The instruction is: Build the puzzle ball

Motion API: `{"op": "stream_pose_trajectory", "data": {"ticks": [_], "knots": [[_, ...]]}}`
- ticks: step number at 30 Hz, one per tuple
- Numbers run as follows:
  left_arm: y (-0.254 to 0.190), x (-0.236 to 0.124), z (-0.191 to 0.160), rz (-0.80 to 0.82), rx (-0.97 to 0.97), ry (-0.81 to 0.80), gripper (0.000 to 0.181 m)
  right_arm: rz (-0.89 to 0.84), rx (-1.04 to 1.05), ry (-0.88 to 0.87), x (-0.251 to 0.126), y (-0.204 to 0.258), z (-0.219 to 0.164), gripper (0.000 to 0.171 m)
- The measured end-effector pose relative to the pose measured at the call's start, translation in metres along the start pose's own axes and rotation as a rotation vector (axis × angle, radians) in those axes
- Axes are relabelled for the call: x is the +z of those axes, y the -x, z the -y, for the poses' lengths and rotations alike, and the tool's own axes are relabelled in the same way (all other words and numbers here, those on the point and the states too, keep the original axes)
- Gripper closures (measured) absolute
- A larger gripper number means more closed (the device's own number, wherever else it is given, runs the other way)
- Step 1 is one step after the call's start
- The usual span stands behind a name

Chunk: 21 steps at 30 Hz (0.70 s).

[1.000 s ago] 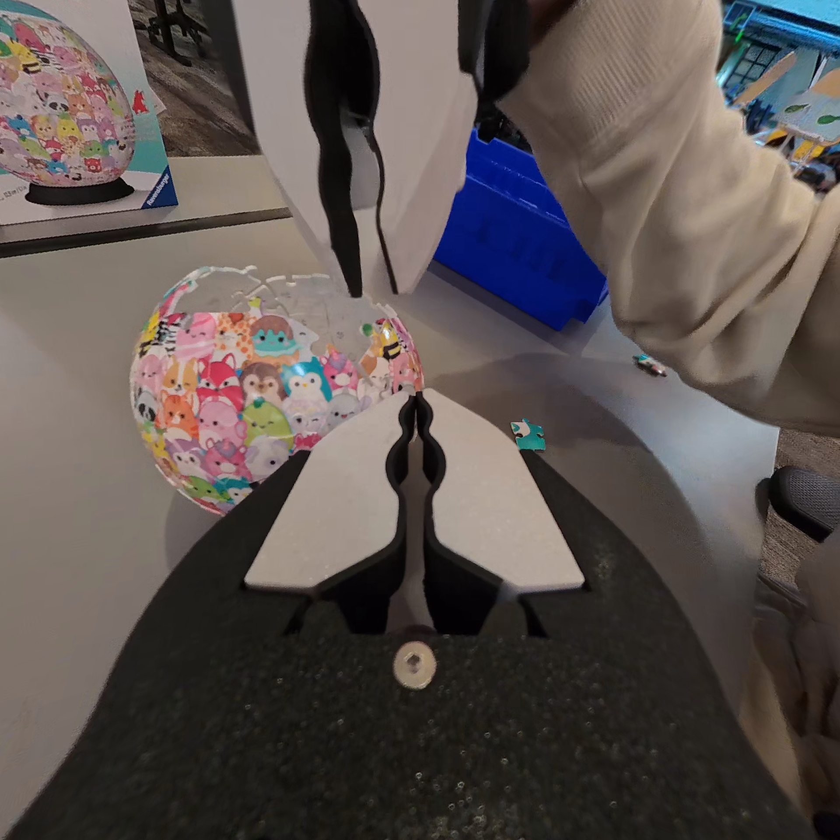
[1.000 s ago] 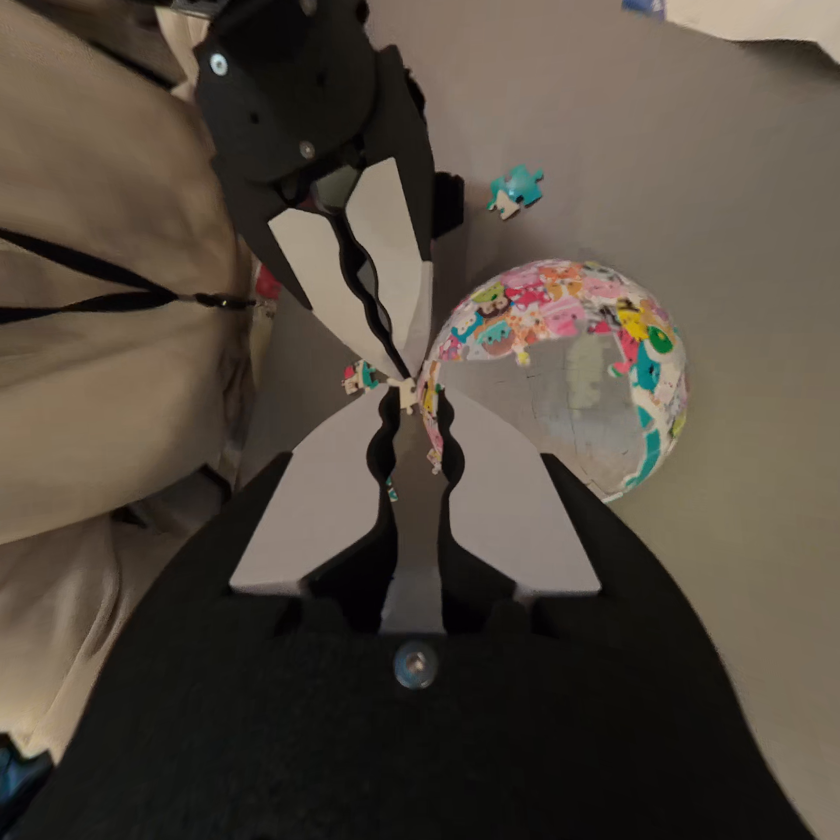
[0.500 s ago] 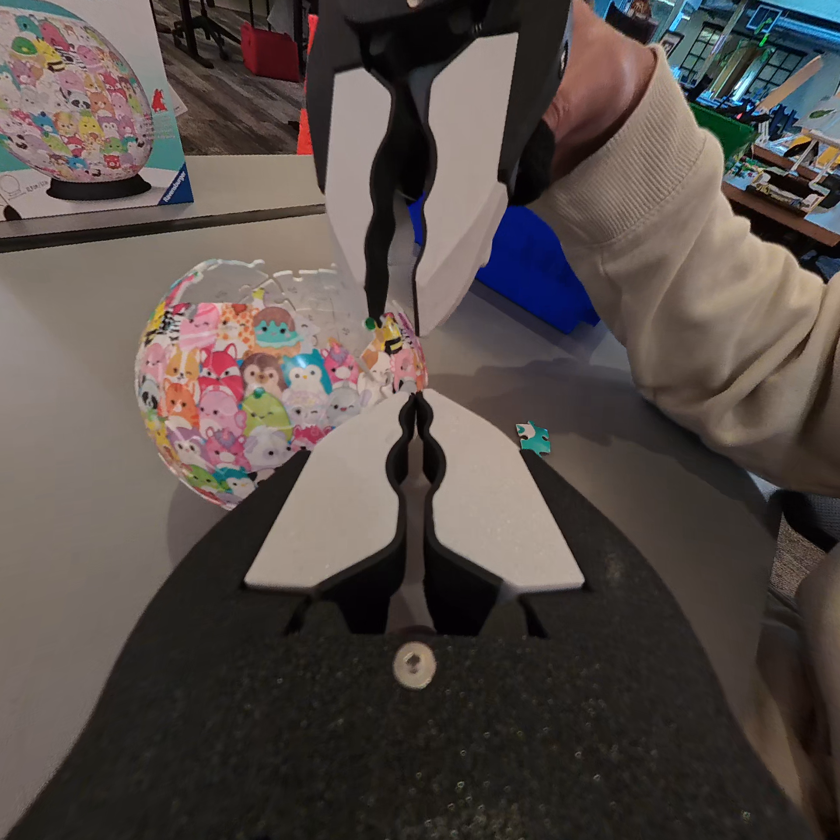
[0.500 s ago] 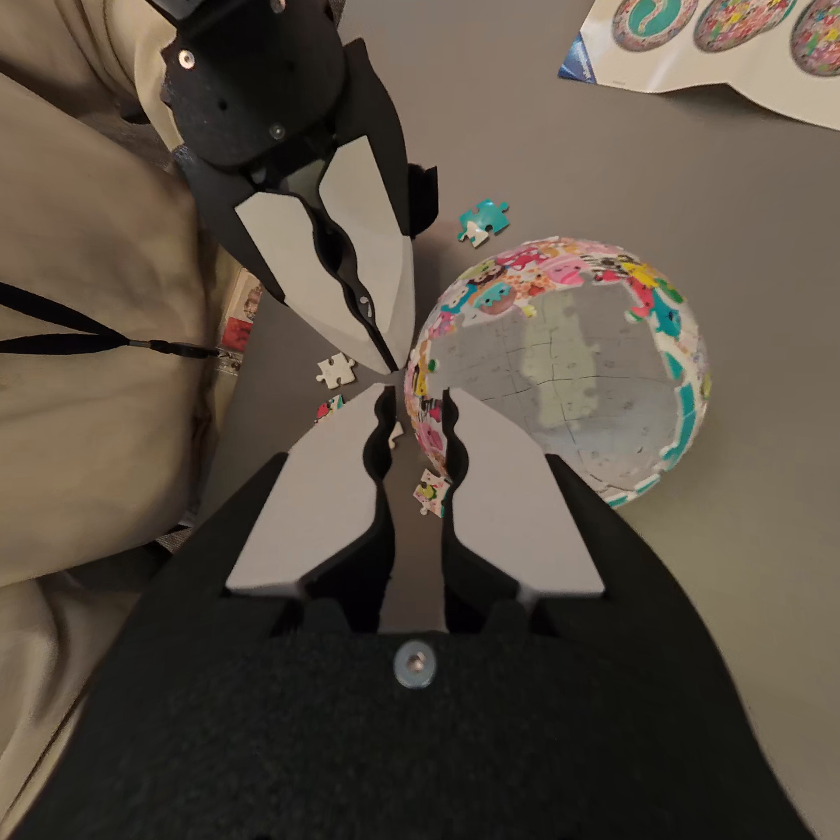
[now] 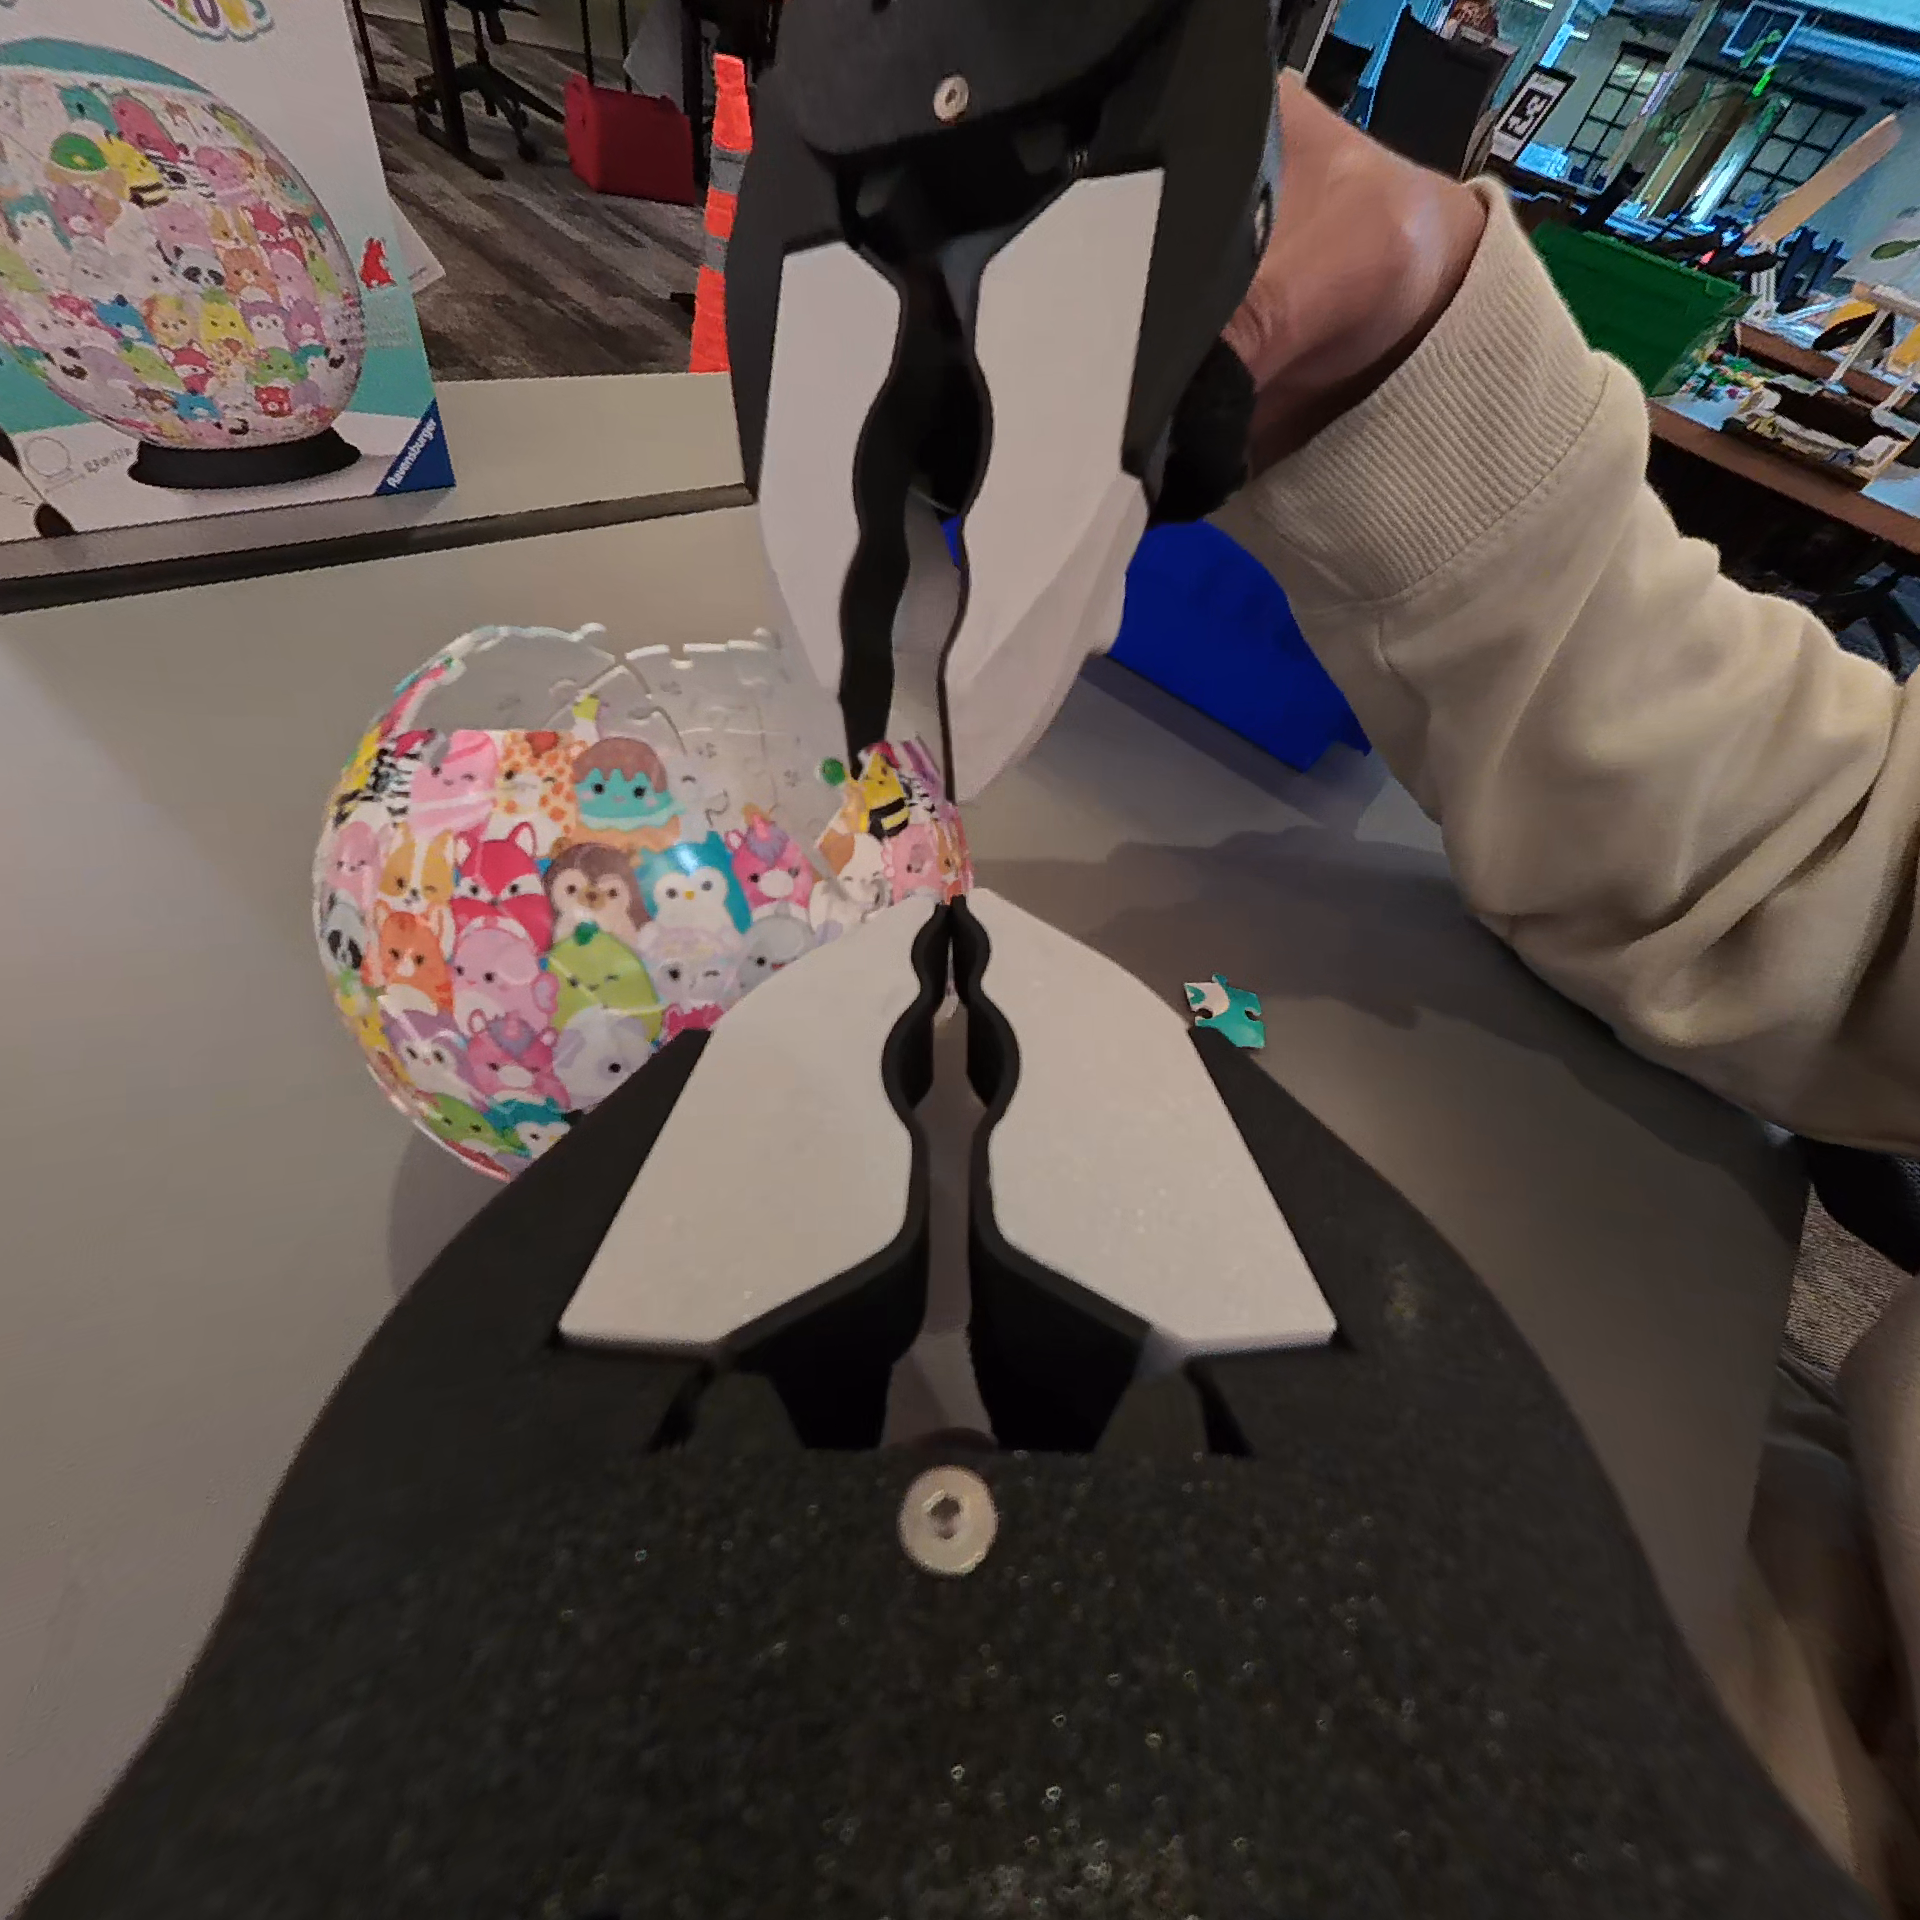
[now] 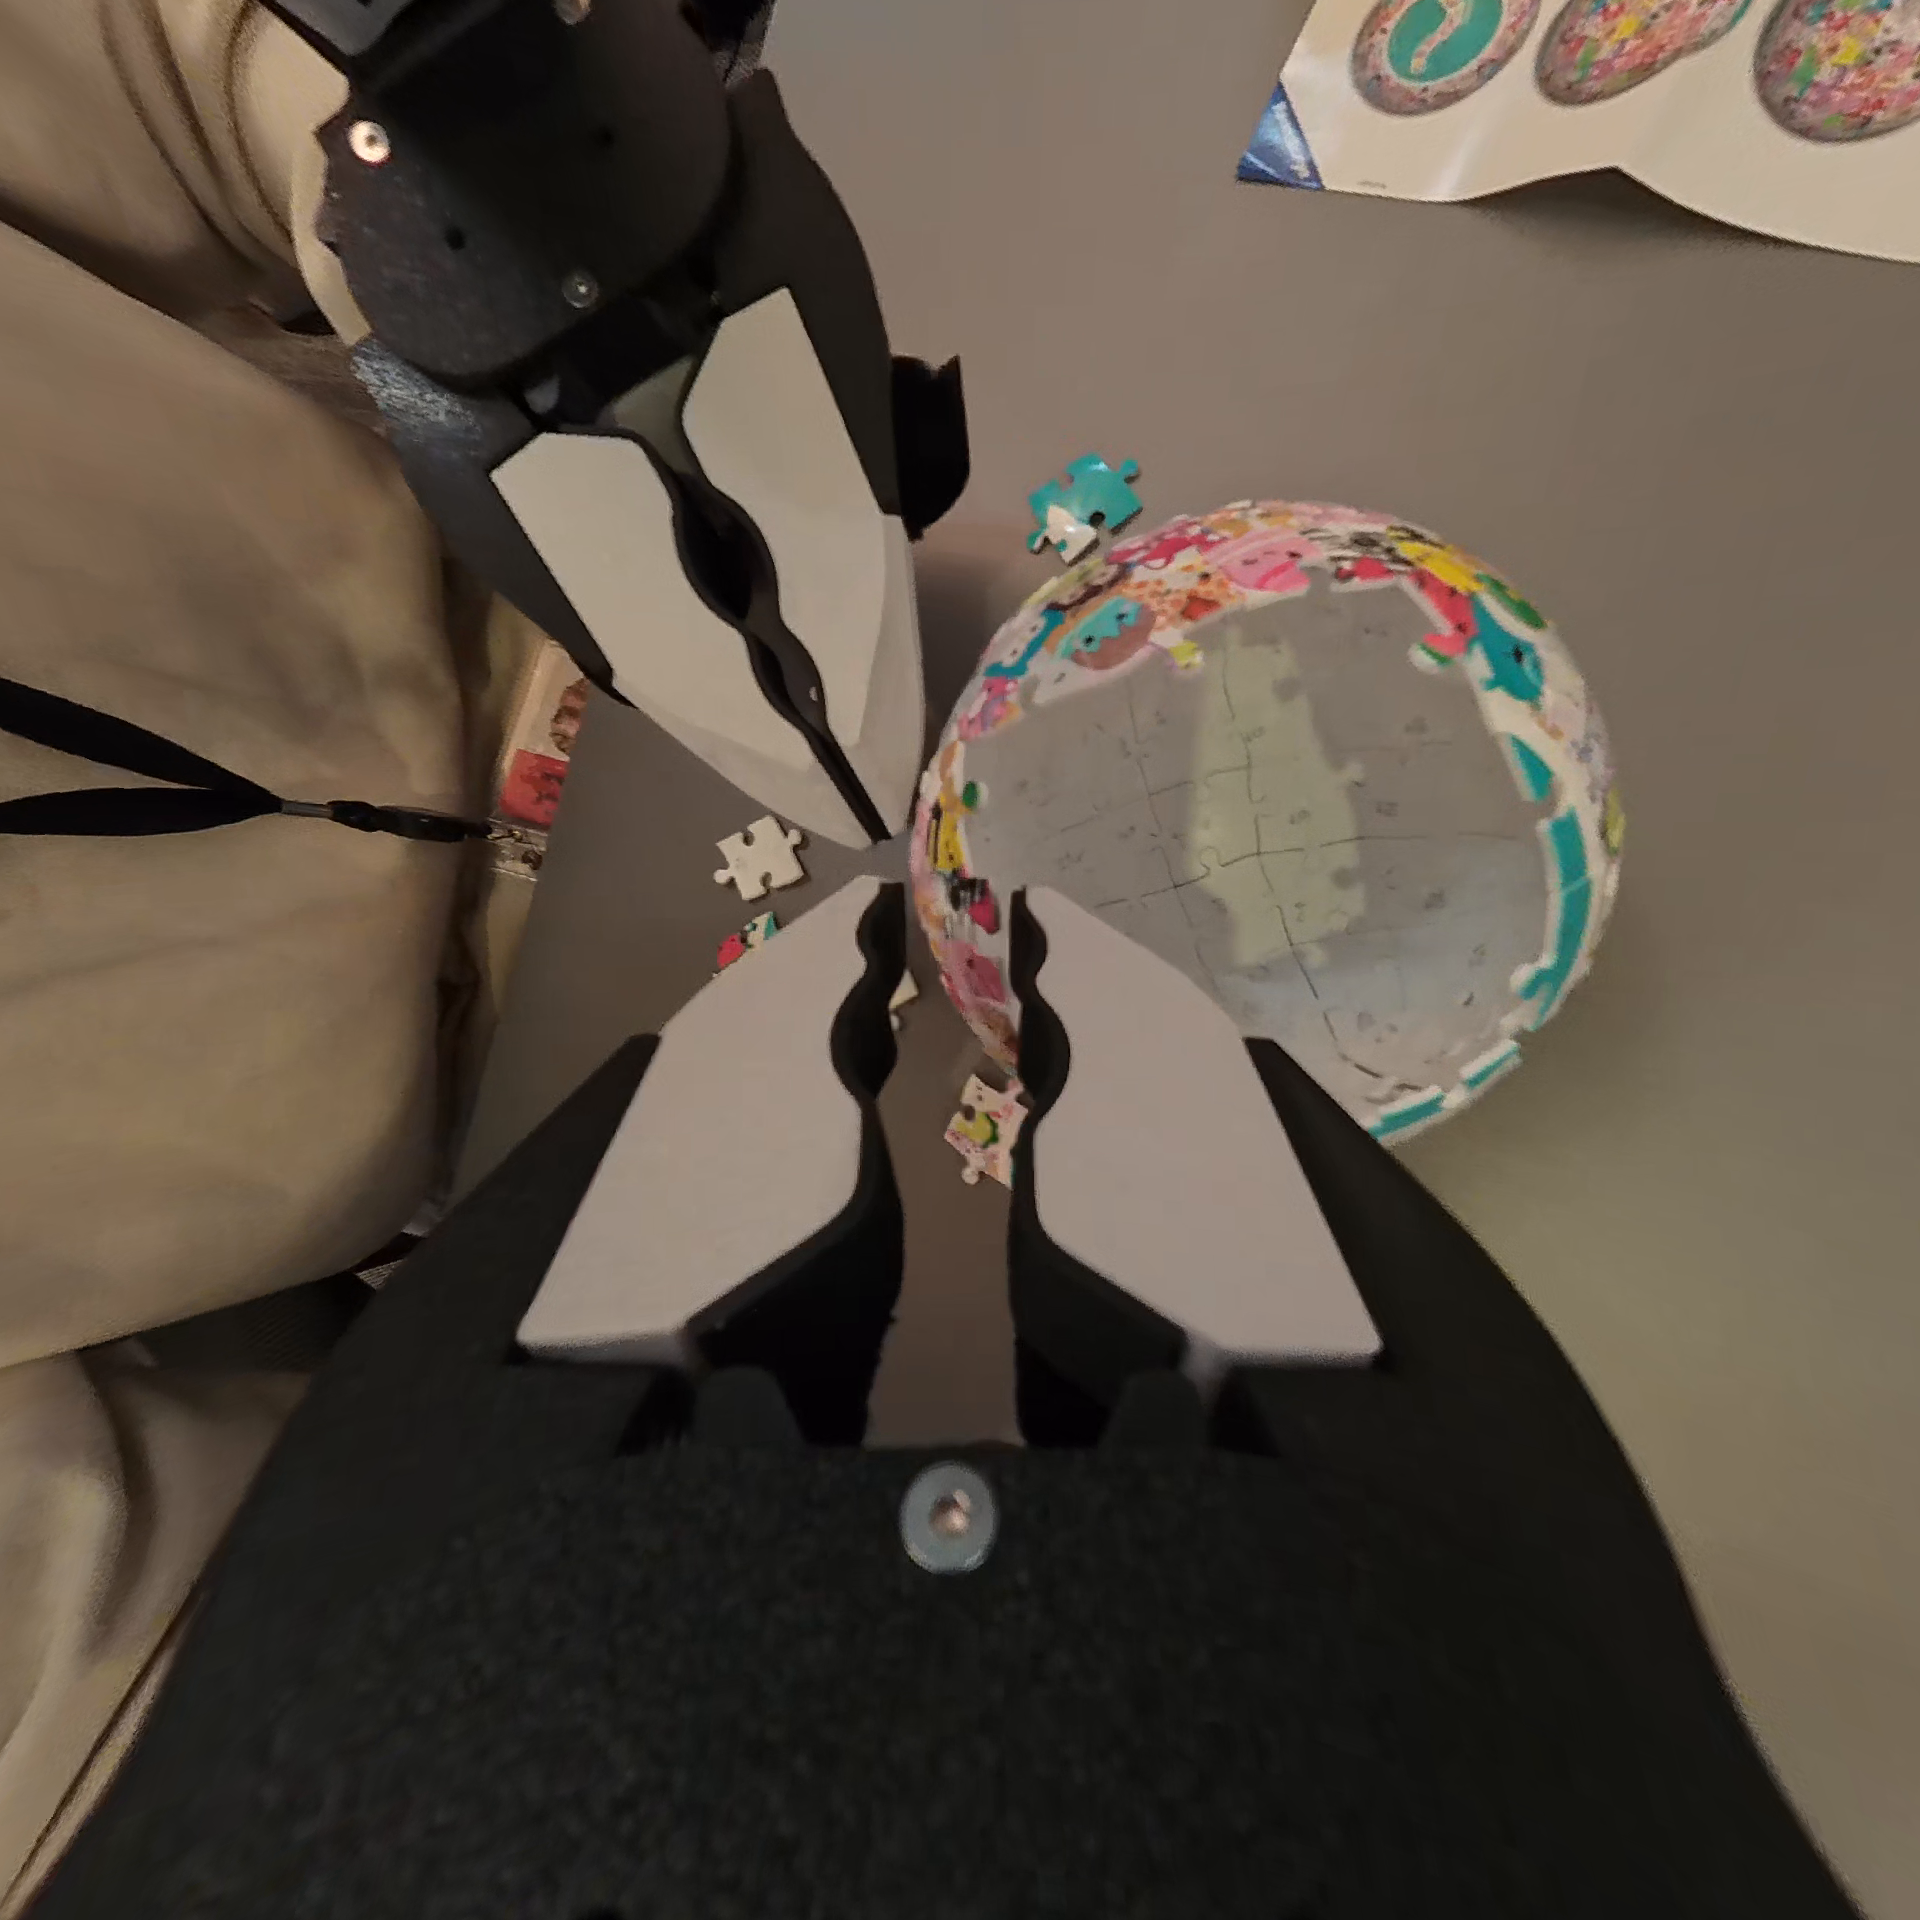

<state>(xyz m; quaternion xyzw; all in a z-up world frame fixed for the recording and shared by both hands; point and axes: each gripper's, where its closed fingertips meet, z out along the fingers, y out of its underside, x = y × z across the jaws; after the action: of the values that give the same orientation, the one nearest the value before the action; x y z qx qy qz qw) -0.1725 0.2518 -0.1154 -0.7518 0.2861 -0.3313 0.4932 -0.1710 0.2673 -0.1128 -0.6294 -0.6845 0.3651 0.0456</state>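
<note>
- Left wrist view: the half-built puzzle ball (image 5: 623, 894) sat on the grey worktop (image 5: 156, 831), its printed shell facing the camera and its open top showing pale inner pieces.
- The left gripper (image 5: 948, 920) pointed at the ball's right side; its jaws were clenched together, tips almost meeting, with nothing visible between them.
- The right gripper (image 5: 902, 753) reached down from above the ball, tips at the ball's upper right rim; its jaws stood slightly parted, and nothing could be seen in them.
- A teal loose piece (image 5: 1226, 1010) lay on the worktop to the right of the ball, apart from it.
- The puzzle box (image 5: 197, 260) stood behind the ball to the left, and a blue bin (image 5: 1226, 644) behind it to the right.
- Right wrist view: the ball (image 6: 1268, 821) lay with its open side up, grey inner faces of the pieces showing.
- The right gripper (image 6: 951, 909) had its jaws released, straddling the ball's left rim.
- The left gripper (image 6: 883, 831) met the ball's left edge with jaws pressed shut.
- A white piece (image 6: 762, 857) and a colourful piece (image 6: 985, 1127) lay left of and below the ball; the teal piece (image 6: 1081, 504) lay just above it.
- A printed sheet (image 6: 1621, 114) lay far above the ball to the right.
</note>
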Motion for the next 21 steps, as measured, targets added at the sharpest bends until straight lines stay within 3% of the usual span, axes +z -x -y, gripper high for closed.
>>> {"op": "stream_pose_trajectory", "data": {"ticks": [21], "knots": [[0.0001,-0.0031,-0.0003,0.01,-0.004,-0.008,0.181,-0.02,-0.017,-0.03,0.0028,-0.0043,-0.0004,0.15]]}}
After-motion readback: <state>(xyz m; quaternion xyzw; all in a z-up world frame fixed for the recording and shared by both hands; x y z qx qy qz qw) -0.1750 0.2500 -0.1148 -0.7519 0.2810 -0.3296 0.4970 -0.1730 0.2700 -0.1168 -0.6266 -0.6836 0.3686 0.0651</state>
